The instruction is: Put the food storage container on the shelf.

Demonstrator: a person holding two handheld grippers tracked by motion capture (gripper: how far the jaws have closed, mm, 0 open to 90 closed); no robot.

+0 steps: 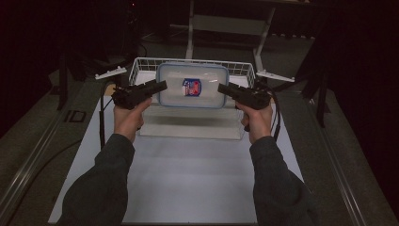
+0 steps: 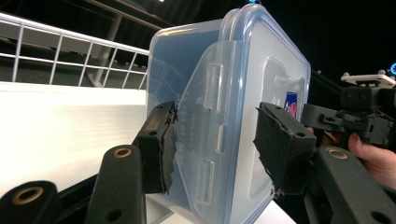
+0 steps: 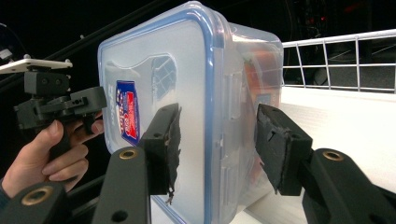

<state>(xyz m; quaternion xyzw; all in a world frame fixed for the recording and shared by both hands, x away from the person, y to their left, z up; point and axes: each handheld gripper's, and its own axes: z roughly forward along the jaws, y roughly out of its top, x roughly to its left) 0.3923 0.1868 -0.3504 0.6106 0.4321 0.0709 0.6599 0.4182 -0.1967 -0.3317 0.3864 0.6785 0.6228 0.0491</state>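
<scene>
Dark surroundings close in on every side of the white tabletop (image 1: 188,179), with a pale metal frame standing behind it. Toward the far end of the tabletop sits a white wire basket (image 1: 141,63), and over its front hangs a clear rectangular plastic food container with a blue-rimmed snap lid (image 1: 192,85), held level between the two hands, lid up, a red-and-blue label in the middle of the lid. The left hand-held gripper (image 1: 162,85) comes at one short end and the right hand-held gripper (image 1: 221,88) at the other. In the left gripper view the jaws straddle the end of the container (image 2: 233,93), one pad on the lid face and the other under the base, clamped on it; in the right gripper view the jaws likewise straddle the opposite end of the container (image 3: 196,84) and look clamped on it. The step in hand appears to be a two-handed carry of the box, either into or out of the basket; which way cannot be told. The next move calls for both hands to travel together and stay level, since uneven motion could twist the box out of one grip. Something orange shows dimly through the wall in the right gripper view, too blurred to identify, and the label print is too small to read.
</scene>
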